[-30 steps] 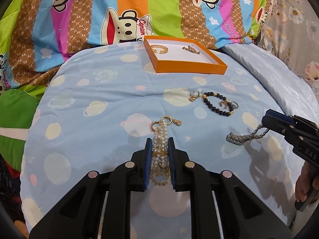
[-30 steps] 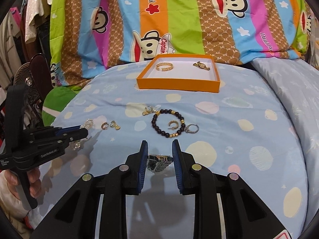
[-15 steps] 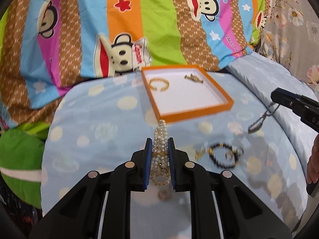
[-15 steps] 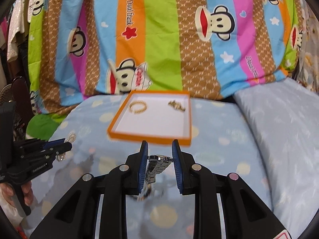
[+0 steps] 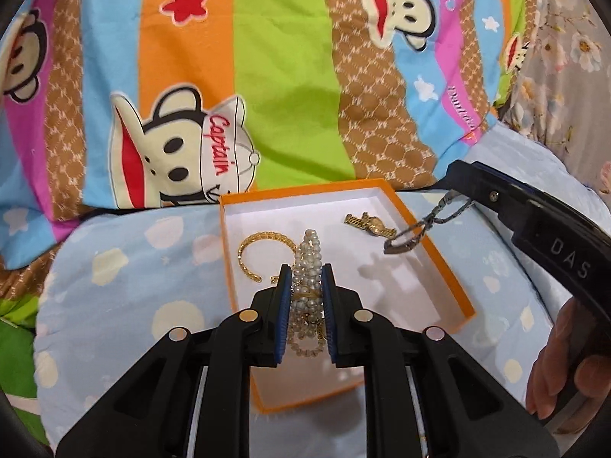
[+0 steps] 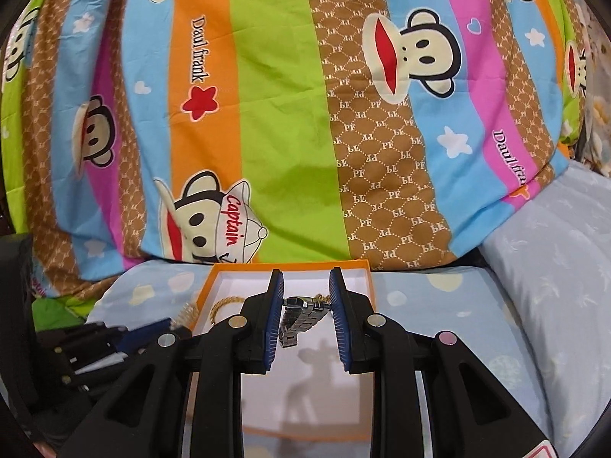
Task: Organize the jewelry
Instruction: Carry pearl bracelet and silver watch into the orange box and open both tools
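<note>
My left gripper (image 5: 306, 273) is shut on a pearl bracelet (image 5: 307, 267) and holds it above the orange tray (image 5: 445, 263) with the white floor. A gold bangle (image 5: 263, 252) and a gold watch (image 5: 369, 224) lie in the tray. My right gripper (image 6: 306, 286) is shut on a silver metal chain bracelet (image 6: 299, 318), which hangs over the tray (image 6: 208, 290). In the left wrist view the right gripper (image 5: 458, 179) comes in from the right with the chain (image 5: 424, 225) dangling over the tray's right edge.
The tray sits on a light blue spotted bedspread (image 5: 126, 297). A striped monkey-print quilt (image 5: 282, 76) rises behind it. A pale blue pillow (image 6: 553, 259) lies to the right. The left gripper (image 6: 168, 324) shows at the lower left of the right wrist view.
Both grippers have lifted their bracelets off the bedspread and carried them forward over the orange tray. The loose jewelry on the bedspread has dropped out of view.
</note>
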Demonstrator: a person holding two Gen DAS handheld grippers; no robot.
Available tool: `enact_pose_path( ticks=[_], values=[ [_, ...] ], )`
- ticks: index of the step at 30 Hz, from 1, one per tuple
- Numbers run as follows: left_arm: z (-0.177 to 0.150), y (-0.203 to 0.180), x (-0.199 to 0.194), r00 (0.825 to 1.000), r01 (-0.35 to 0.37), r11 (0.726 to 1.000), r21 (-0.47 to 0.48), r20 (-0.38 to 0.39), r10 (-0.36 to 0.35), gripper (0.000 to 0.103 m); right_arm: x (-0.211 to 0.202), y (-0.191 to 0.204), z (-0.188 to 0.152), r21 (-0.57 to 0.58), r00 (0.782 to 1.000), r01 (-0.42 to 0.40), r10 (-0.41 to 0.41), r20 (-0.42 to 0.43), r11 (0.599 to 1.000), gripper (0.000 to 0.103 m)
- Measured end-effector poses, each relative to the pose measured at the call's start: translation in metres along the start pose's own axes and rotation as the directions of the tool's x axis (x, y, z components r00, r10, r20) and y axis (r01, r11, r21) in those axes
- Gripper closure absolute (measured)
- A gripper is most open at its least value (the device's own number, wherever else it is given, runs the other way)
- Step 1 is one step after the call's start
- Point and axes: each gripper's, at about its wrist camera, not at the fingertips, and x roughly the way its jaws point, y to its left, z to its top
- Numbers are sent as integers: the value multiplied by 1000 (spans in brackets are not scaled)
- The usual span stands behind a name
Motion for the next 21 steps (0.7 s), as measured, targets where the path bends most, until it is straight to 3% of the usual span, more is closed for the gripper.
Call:
enact_pose_path(
  ticks=[7,13,15,16,19,21],
  values=[
    [-19,7,45,992,6,1000,-10,-126,-8,87,35,-18,-32,-14,994,32,-34,-105,999,80],
    [-35,3,47,993,-16,999,36,-115,20,85,38,-28,-60,-38,985,40,-46,-165,998,78],
    [-37,2,44,995,-19,999,41,-96,22,75,34,-29,-65,-41,987,32,-38,-158,999,78],
    [-37,1,41,996,-18,999,43,-82,22,62,30,-29,-68,-41,987,29,-35,-157,999,76],
    [-35,2,22,1000,-22,999,28,-5,22,34,17,-32,-68,-28,992,16,-20,-127,999,68],
    [-33,7,5,998,-19,1000,3,54,19,32,2,-34,-65,-13,996,7,-8,-91,1000,66]
  ],
)
